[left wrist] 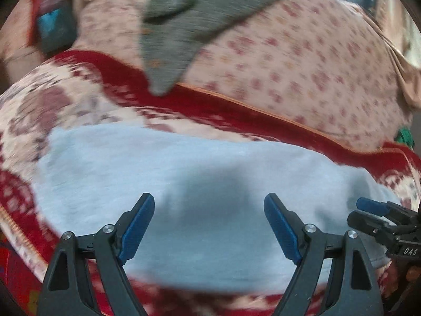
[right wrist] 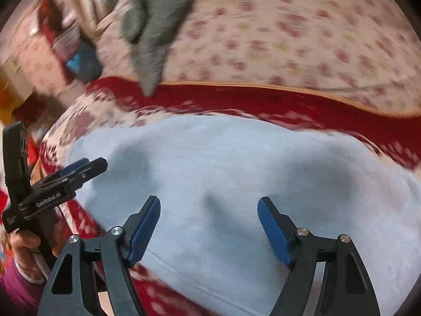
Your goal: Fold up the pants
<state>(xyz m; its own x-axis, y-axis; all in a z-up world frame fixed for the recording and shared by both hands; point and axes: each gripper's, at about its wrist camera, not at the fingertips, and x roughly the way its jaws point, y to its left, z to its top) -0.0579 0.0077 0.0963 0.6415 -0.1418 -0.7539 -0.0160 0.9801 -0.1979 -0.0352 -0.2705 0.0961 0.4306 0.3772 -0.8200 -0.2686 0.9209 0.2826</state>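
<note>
1. Light grey pants [left wrist: 184,184] lay flat on a red and cream patterned blanket [left wrist: 47,110], taking up the lower middle of both wrist views; both frames were motion-blurred.
2. Left gripper [left wrist: 209,226] was above the pants, jaws spread wide, nothing between the blue pads, no cloth held.
3. Right gripper [right wrist: 209,230] was also over the pants, jaws wide apart and empty; a seam line of the pants ran just below it.
4. Each gripper showed in the other's view: the right one at the right edge of the left view, the left one at the left edge of the right view, held by a hand [right wrist: 26,245] with a magenta sleeve [right wrist: 15,289].
5. Behind the blanket was a pink floral sheet [left wrist: 302,73] with a dark grey garment [left wrist: 184,26] on it, well apart from the pants.
</note>
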